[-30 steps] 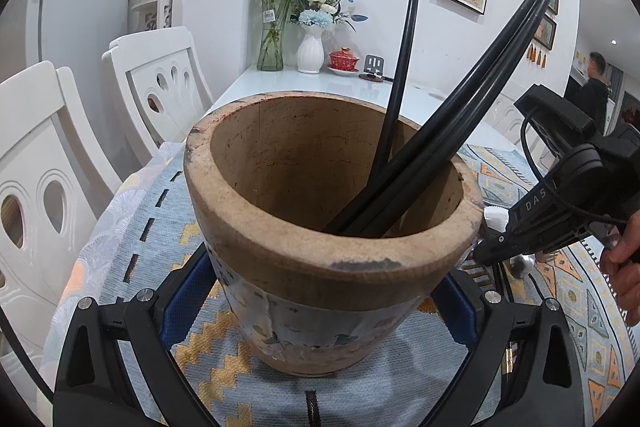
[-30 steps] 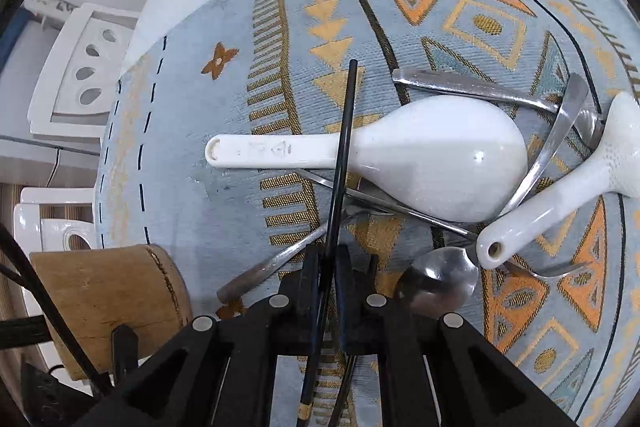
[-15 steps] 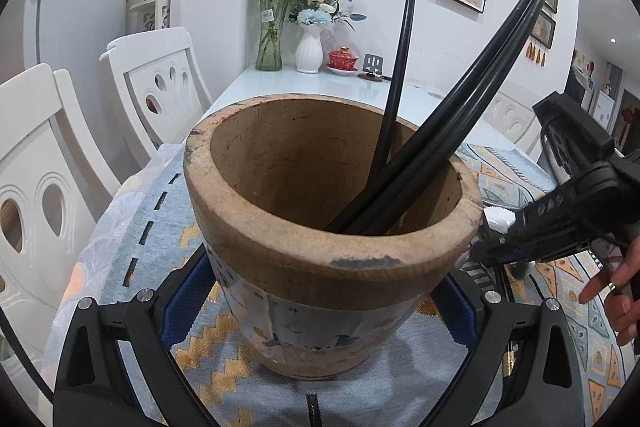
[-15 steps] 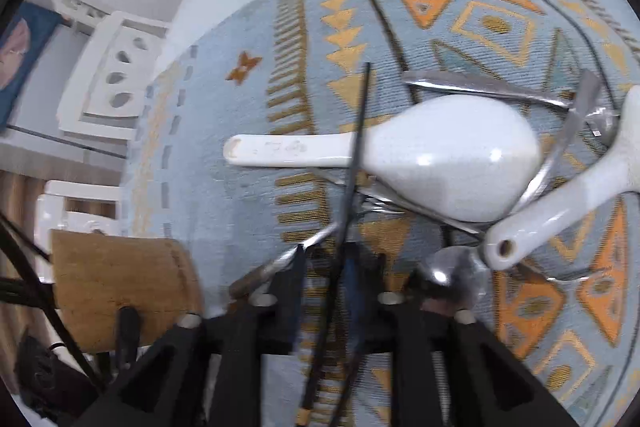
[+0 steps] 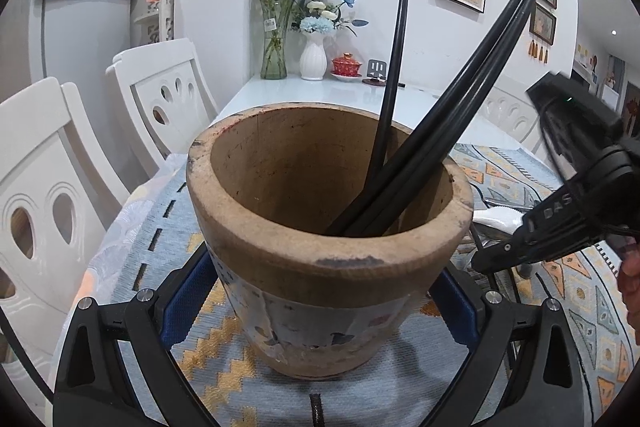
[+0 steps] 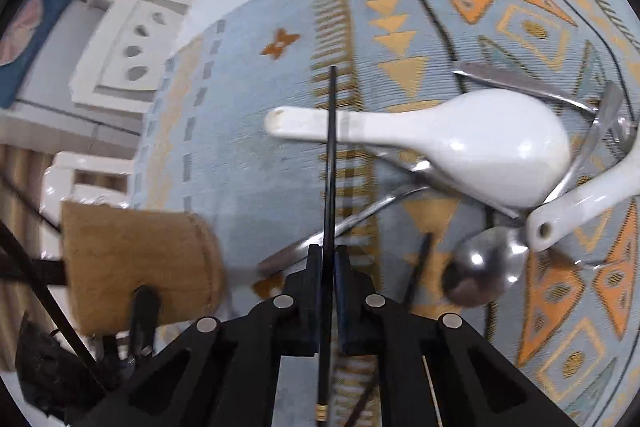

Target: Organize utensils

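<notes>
A wooden holder (image 5: pixel 320 247) stands on the patterned cloth between the blue pads of my left gripper (image 5: pixel 320 289), which is shut on its sides. Three black chopsticks (image 5: pixel 460 115) lean inside it. To its right, my right gripper (image 6: pixel 328 251) points steeply down and is shut on a single black chopstick (image 6: pixel 331 155), after its jaws have just been closing on it. The chopstick's far end crosses the handle of a white ceramic spoon (image 6: pixel 472 147). The holder (image 6: pixel 136 259) shows at the lower left of the right wrist view.
On the blue patterned cloth (image 6: pixel 248 155) lie a second white spoon (image 6: pixel 580 203), a metal spoon (image 6: pixel 480 267), other metal utensils and another black chopstick (image 6: pixel 416 267). White chairs (image 5: pixel 48 195) stand at the left. Vases (image 5: pixel 314 57) sit at the table's far end.
The right jaws opened a little around the chopstick half a second ago and are shut on it again. The right gripper has tilted and shifted slightly. The left gripper and holder have not moved.
</notes>
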Available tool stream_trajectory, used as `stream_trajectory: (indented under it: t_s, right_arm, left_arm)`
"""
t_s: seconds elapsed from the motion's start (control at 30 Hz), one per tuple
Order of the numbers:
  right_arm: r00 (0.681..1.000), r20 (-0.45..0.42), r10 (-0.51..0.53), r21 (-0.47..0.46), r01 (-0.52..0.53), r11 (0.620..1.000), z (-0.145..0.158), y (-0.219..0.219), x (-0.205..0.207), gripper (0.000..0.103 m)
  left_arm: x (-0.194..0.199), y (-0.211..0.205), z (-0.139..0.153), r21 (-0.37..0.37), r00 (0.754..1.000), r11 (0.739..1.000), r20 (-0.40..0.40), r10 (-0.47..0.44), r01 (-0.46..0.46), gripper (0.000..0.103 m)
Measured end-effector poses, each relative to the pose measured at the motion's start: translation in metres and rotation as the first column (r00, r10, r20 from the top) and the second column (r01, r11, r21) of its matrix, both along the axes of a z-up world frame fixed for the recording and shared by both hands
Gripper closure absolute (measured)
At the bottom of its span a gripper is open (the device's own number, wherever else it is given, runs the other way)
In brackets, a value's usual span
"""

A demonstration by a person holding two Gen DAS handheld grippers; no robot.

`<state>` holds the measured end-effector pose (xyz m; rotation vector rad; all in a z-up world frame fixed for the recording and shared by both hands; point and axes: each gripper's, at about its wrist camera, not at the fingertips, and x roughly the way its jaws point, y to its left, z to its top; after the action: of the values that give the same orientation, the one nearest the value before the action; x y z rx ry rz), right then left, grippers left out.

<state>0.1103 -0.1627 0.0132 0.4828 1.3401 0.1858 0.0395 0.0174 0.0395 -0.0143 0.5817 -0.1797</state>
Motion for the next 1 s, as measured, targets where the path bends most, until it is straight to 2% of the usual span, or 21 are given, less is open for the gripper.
stream_trajectory:
  t_s: [0.2,0.37,0.47,0.67,0.8,1.0]
  right_arm:
    - [0.989,0.081,0.121,-0.008,-0.121,0.993,0.017,0.033,-0.013,0.098]
    - [0.972,0.177,0.157,-0.016,-0.157,0.987,0.042,0.052,-0.026,0.098]
    - [0.955,0.231,0.185,-0.051,-0.178,0.983,0.059,0.059,-0.03,0.098]
    - [0.943,0.289,0.168,-0.073,-0.153,0.986,0.091,0.06,-0.029,0.098]
    - [0.916,0.365,0.168,-0.098,-0.142,0.985,0.129,0.061,-0.021,0.098]
    - [0.887,0.431,0.166,-0.219,-0.075,0.973,0.19,0.064,-0.015,0.098]
  left_arm:
    - [-0.003,-0.003,0.001,0.026,1.0,1.0,0.011,0.012,-0.012,0.004]
    - [-0.002,-0.002,0.002,0.024,1.0,1.0,0.011,0.012,-0.012,0.004]
    - [-0.003,-0.002,0.002,0.02,1.0,1.0,0.009,0.01,-0.01,0.004]
    - [-0.003,-0.002,0.003,0.019,1.0,1.0,0.008,0.01,-0.01,0.004]
    - [-0.003,-0.002,0.003,0.017,1.0,1.0,0.007,0.01,-0.01,0.004]
    - [-0.002,-0.001,0.002,0.01,1.0,1.0,0.004,0.007,-0.007,0.004]
